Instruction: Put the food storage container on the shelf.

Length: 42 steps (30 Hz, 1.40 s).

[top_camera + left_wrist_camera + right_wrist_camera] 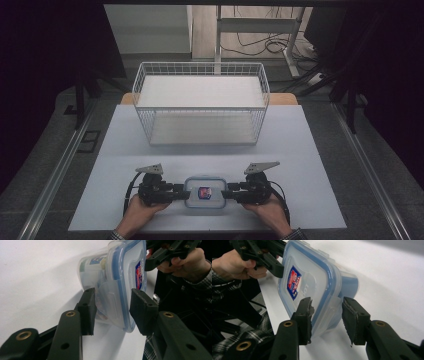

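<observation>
My jaws are matt black plastic with rough, worn pads. Between them sits a clear, glossy plastic container [204,192], its smooth lid [307,282] rimmed with a blue seal and bearing a shiny printed sticker [294,282]. The worktop [300,150] is matt and smooth. The basket [200,102] is white-coated wire.

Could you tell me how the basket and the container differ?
The basket is open white wire; the container is clear plastic with a blue-rimmed lid on. The basket is far larger. It stands alone at the table's far side; the container sits near the person, between the left gripper and right gripper. Both are rectangular.
</observation>
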Available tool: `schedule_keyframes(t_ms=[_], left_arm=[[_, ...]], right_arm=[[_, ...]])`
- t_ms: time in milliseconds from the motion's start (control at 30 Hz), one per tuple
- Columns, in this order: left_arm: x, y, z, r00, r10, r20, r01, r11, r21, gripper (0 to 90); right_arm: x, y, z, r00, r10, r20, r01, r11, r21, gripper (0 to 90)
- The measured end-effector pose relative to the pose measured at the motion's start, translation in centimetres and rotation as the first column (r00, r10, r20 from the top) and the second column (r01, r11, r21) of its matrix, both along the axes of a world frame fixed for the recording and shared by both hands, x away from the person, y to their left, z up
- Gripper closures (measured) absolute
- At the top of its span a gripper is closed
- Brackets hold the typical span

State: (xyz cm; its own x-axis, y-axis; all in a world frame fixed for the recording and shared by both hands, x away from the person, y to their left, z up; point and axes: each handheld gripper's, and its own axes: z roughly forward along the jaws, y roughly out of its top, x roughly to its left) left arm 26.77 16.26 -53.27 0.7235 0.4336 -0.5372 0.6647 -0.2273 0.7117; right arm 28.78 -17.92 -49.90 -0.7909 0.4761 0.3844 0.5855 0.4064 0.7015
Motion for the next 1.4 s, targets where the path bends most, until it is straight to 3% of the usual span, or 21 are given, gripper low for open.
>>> schedule_keyframes(t_ms=[67,200,267,333,433,633,733,800,933,1100,1300,1400], left_arm=[[-0.1,0.0,-0.1,1.0,0.008,-0.005,-0.008,1.0,-0.003,57.1],[-0.5,-0.1,-0.1,0.9998,0.022,-0.002,-0.022,0.9998,0.0,57.2],[-0.6,-0.1,-0.1,0.9995,0.031,-0.01,-0.031,0.9995,-0.005,57.2],[-0.6,0.0,-0.2,0.9991,0.037,-0.021,-0.038,0.9991,-0.018,57.3],[-0.6,-0.1,-0.2,0.9985,0.044,-0.031,-0.045,0.9987,-0.023,57.8],[-0.4,0.1,-0.3,0.9984,0.031,-0.047,-0.034,0.9983,-0.047,58.8],[-0.3,0.2,-0.4,0.998,0.034,-0.053,-0.037,0.9977,-0.057,58.8],[-0.3,0.1,-0.4,0.9976,0.039,-0.058,-0.043,0.9971,-0.063,58.9],[-0.2,0.2,-0.3,0.9977,0.037,-0.057,-0.04,0.9975,-0.058,59.2],[-0.2,0.3,-0.3,0.9982,0.022,-0.055,-0.026,0.9973,-0.069,60.0],[0.0,0.4,-0.7,0.9973,0.021,-0.071,-0.026,0.9968,-0.075,59.7],[0.0,0.4,-0.7,0.9974,0.021,-0.069,-0.026,0.9968,-0.075,59.6]], right_arm=[[-0.2,0.2,-0.4,0.9983,-0.036,-0.047,0.036,0.9994,-0.001,53.8],[-0.4,0.3,-0.4,0.9969,-0.053,-0.059,0.053,0.9986,0.005,53.7],[-0.4,0.1,-0.5,0.9942,-0.076,-0.076,0.078,0.9968,0.021,56.8],[-0.4,-0.3,-0.3,0.9924,-0.088,-0.086,0.092,0.9947,0.045,66.3],[-0.2,-0.7,-0.5,0.9872,-0.093,-0.13,0.102,0.9925,0.067,66.1],[-0.1,-0.4,-0.9,0.9883,-0.094,-0.12,0.101,0.9934,0.054,56.6],[0.0,-0.4,-0.9,0.9875,-0.096,-0.125,0.104,0.9928,0.06,56.6],[0.0,-0.6,-0.8,0.9843,-0.111,-0.137,0.123,0.9894,0.078,63.0],[0.1,-0.6,-0.5,0.9827,-0.117,-0.144,0.13,0.9876,0.088,65.4],[0.2,-0.6,-0.9,0.983,-0.108,-0.149,0.121,0.9891,0.084,57.4],[0.3,-0.6,-1.1,0.9825,-0.099,-0.158,0.115,0.9885,0.098,55.7],[0.5,-0.7,-1.3,0.9773,-0.102,-0.186,0.125,0.9857,0.114,56.1]])
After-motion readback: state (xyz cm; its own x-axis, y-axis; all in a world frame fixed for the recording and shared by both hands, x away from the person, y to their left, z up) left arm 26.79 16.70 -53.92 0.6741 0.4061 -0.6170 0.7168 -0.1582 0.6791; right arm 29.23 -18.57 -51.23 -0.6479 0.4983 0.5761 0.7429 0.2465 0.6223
